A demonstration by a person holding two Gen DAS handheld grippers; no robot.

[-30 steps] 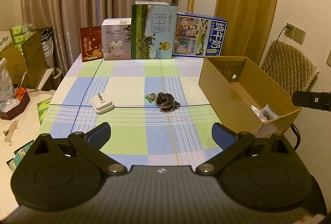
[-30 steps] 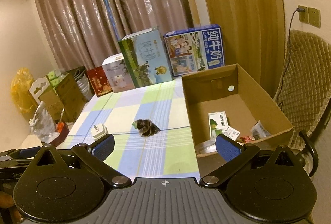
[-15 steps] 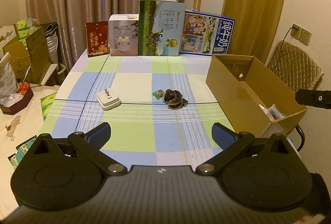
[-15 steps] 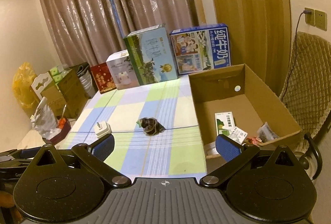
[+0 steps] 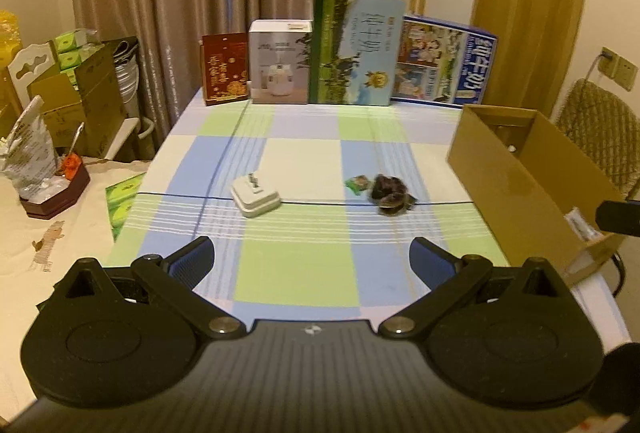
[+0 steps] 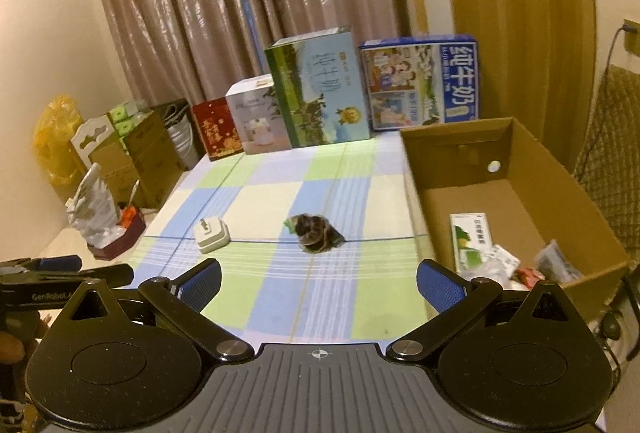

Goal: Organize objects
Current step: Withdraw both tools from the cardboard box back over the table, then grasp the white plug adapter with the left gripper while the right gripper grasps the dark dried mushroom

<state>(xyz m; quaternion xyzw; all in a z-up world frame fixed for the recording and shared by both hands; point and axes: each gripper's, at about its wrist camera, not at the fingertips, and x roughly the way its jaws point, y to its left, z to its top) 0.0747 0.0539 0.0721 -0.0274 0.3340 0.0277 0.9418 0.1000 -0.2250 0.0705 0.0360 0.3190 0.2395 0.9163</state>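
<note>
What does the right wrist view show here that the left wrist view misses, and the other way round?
Only the right wrist view looks down into the cardboard box, showing a green-and-white packet and small wrappers on its floor, plus the left gripper's side at the frame edge. Only the left wrist view shows the green booklet lying beside the table. Both show the white plug adapter, the dark scrunchie with a small green packet beside it, and the four boxes along the back, with each gripper's jaws wide open and empty.
</note>
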